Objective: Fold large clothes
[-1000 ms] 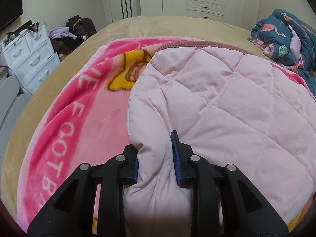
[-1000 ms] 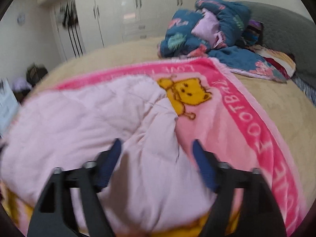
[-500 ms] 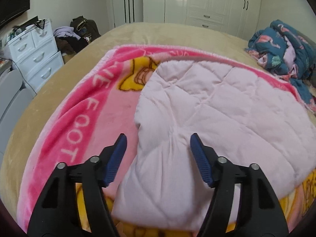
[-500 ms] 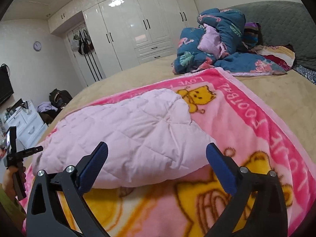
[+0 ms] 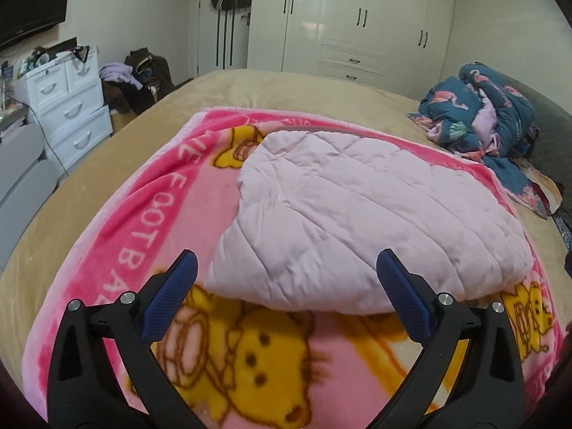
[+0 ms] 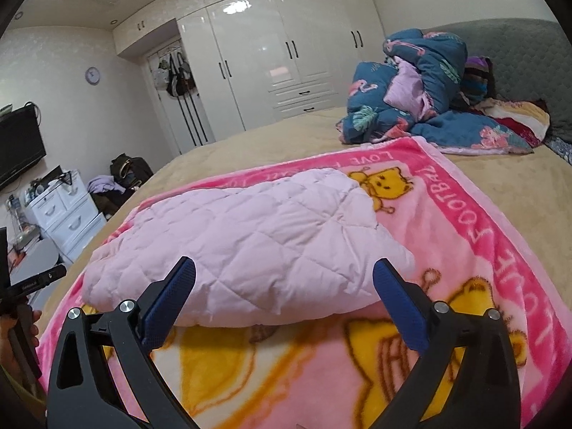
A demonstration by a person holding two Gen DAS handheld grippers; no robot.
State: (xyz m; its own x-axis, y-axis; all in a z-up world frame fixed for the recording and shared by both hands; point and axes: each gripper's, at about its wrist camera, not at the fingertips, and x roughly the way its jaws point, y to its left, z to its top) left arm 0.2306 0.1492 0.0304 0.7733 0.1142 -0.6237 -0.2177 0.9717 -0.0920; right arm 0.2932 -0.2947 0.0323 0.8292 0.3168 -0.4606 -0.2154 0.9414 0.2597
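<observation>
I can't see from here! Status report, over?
Left gripper and right gripper jaws open, empty. Pink quilted garment folded on cartoon blanket. Nothing blocking.

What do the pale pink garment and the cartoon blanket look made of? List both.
Garment: apparently padded woven fabric, matte; diamond quilting and puffy edges.
Blanket: probably plush fleece, soft sheen; fuzzy blurred print and nap.

Left claw (image 5: 286,286) let go of pink quilted jacket (image 5: 357,221), both claws now wide apart, pulled back; jacket lies folded.
</observation>
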